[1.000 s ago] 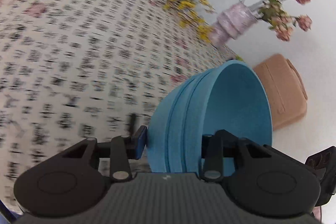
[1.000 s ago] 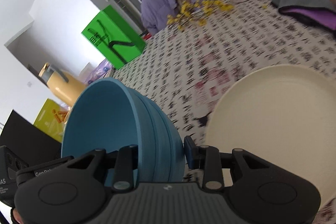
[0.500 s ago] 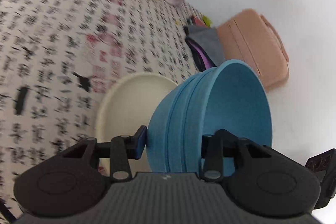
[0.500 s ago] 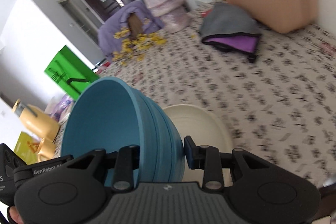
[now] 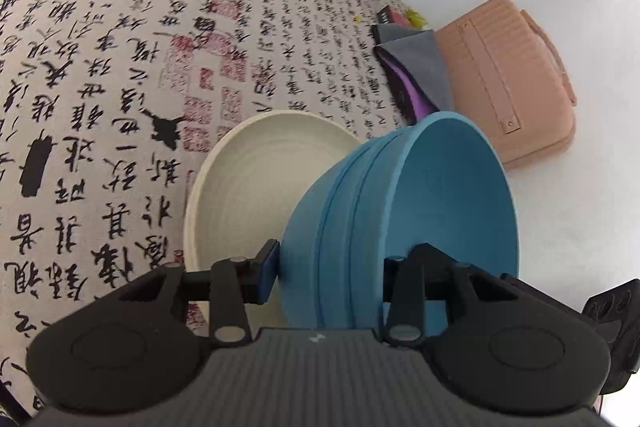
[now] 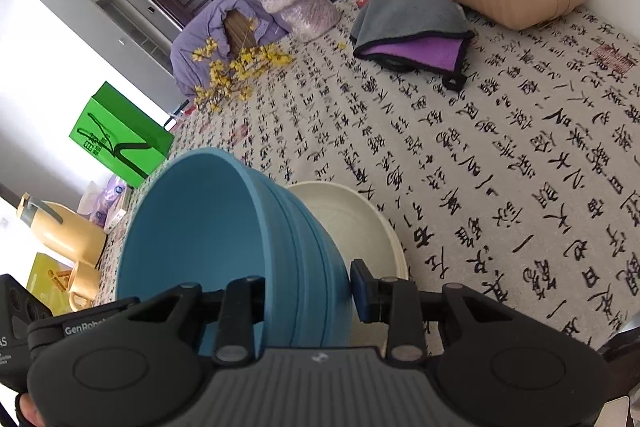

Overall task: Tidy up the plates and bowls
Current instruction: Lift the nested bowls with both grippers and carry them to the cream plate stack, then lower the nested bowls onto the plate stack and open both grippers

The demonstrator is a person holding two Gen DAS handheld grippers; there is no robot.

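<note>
Both my hand-held grippers, left and right, stay clamped on the blue bowls, now carried over the cream plate.

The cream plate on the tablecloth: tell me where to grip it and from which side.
Grip the cream plate by its raised rim, one finger inside and one outside. It lies flat on the patterned tablecloth, so only the rim offers an edge. Come from its left side as the left wrist view shows it, probably the easiest: bare cloth there, while the stacked blue bowls cover the near right part.
</note>
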